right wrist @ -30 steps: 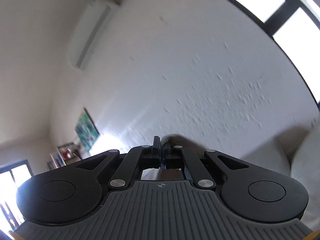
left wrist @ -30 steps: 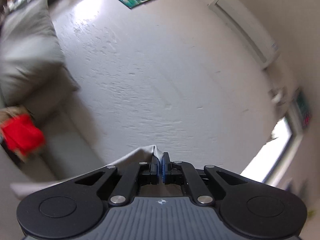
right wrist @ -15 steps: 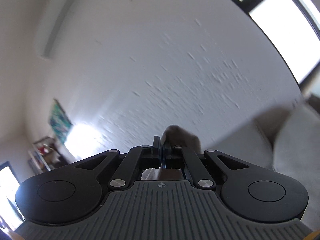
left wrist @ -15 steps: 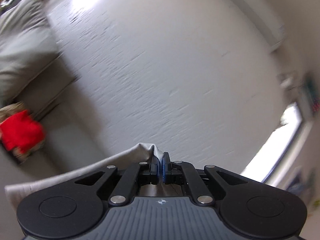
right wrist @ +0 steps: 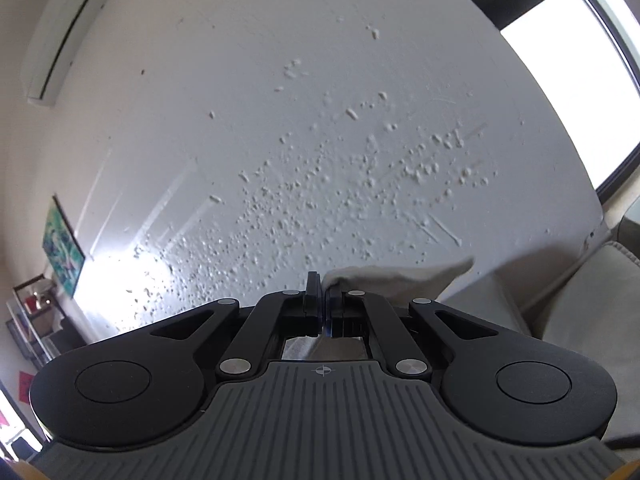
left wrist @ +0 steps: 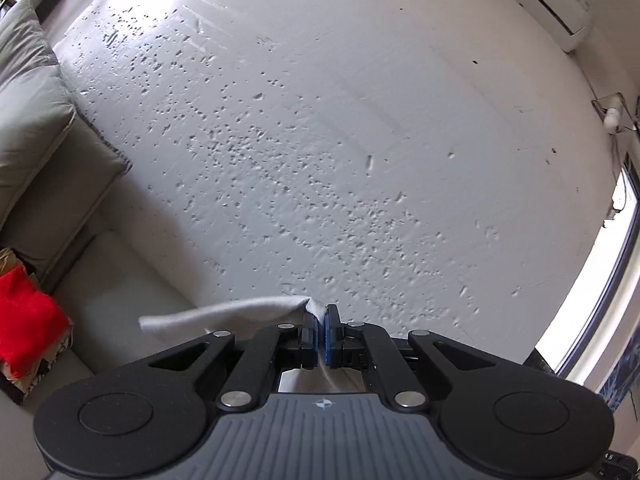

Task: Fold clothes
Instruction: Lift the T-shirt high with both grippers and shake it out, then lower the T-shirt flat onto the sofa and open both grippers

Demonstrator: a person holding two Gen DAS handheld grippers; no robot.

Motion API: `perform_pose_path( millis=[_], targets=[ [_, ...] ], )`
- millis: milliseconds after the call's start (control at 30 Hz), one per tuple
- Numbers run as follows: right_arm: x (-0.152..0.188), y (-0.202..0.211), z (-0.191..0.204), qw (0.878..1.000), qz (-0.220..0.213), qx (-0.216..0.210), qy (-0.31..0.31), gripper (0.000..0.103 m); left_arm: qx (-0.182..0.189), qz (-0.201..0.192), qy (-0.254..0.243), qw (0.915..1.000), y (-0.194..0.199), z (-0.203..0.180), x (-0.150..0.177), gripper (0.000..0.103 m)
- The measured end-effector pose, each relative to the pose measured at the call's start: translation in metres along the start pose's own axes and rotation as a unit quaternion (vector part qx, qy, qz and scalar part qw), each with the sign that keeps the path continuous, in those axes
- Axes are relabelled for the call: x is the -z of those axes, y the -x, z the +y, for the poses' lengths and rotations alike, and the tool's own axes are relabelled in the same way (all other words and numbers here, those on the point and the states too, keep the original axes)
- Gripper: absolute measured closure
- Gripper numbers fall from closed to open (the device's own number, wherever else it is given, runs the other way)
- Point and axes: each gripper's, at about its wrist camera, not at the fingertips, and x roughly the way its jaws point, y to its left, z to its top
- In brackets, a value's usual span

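Note:
My left gripper (left wrist: 321,322) is shut on a pale grey garment (left wrist: 224,317); a flap of the cloth sticks out to the left of the jaws and more hangs below them. My right gripper (right wrist: 322,300) is shut on the same kind of pale cloth (right wrist: 404,276), whose flap sticks out to the right. Both grippers are raised and point at a white textured wall. Most of the garment is hidden under the grippers.
A grey sofa with cushions (left wrist: 36,128) lies left in the left wrist view, with a red item (left wrist: 24,320) on it. The sofa (right wrist: 580,304) shows right in the right wrist view. An air conditioner (left wrist: 552,4), windows (right wrist: 560,52) and a painting (right wrist: 62,246) are on the walls.
Both grippers have tilted and swung while holding the cloth. The cloth flaps now stick out sideways further from the jaws. The painting has left the left wrist view.

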Motion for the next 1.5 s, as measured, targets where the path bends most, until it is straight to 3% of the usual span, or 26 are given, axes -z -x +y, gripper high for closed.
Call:
perform_pose_path(
  millis=[167, 300, 467, 600, 800, 967, 1033, 1133, 1267, 1333, 1367, 1400, 1467, 1500],
  targets=[
    [0.100, -0.007, -0.086, 0.997, 0.070, 0.030, -0.028, 0.102, -0.028, 0.028, 0.009, 0.9992, -0.005, 0.046, 0.061, 0.102],
    [0.195, -0.015, -0.163, 0.985, 0.132, 0.068, -0.085, 0.102, -0.070, 0.084, 0.046, 0.9930, -0.003, 0.109, 0.135, 0.102],
    [0.294, -0.007, -0.241, 0.963, 0.198, 0.125, -0.137, 0.102, -0.137, 0.145, 0.123, 0.9721, 0.013, 0.188, 0.218, 0.102],
    [0.341, -0.009, -0.265, 0.948, 0.231, 0.157, -0.150, 0.102, -0.181, 0.166, 0.146, 0.9581, 0.032, 0.222, 0.249, 0.102],
    [0.350, -0.008, -0.257, 0.945, 0.230, 0.192, -0.129, 0.102, -0.219, 0.193, 0.098, 0.9512, 0.046, 0.221, 0.258, 0.102],
    [0.311, 0.027, -0.228, 0.953, 0.216, 0.187, -0.100, 0.102, -0.207, 0.200, 0.068, 0.9552, 0.069, 0.205, 0.245, 0.102],
    [0.296, 0.048, -0.223, 0.954, 0.217, 0.183, -0.100, 0.102, -0.215, 0.208, 0.060, 0.9523, 0.079, 0.200, 0.240, 0.102],
    [0.299, 0.059, -0.220, 0.947, 0.242, 0.192, -0.086, 0.102, -0.240, 0.230, 0.040, 0.9423, 0.091, 0.194, 0.237, 0.102],
    [0.330, 0.062, -0.227, 0.929, 0.287, 0.227, -0.058, 0.102, -0.278, 0.291, -0.007, 0.9156, 0.093, 0.192, 0.263, 0.102],
    [0.342, 0.063, -0.231, 0.922, 0.302, 0.236, -0.051, 0.102, -0.286, 0.307, -0.022, 0.9073, 0.096, 0.192, 0.274, 0.101],
    [0.344, 0.064, -0.233, 0.918, 0.312, 0.240, -0.052, 0.101, -0.297, 0.314, -0.038, 0.9009, 0.097, 0.191, 0.278, 0.097],
    [0.344, 0.067, -0.234, 0.914, 0.321, 0.242, -0.060, 0.091, -0.308, 0.321, -0.053, 0.8941, 0.097, 0.190, 0.282, 0.095],
    [0.336, 0.081, -0.232, 0.909, 0.330, 0.243, -0.069, 0.089, -0.323, 0.343, -0.074, 0.8789, 0.103, 0.186, 0.281, 0.089],
    [0.328, 0.092, -0.227, 0.913, 0.325, 0.238, -0.068, 0.089, -0.320, 0.347, -0.090, 0.8767, 0.111, 0.180, 0.277, 0.084]
  ],
)
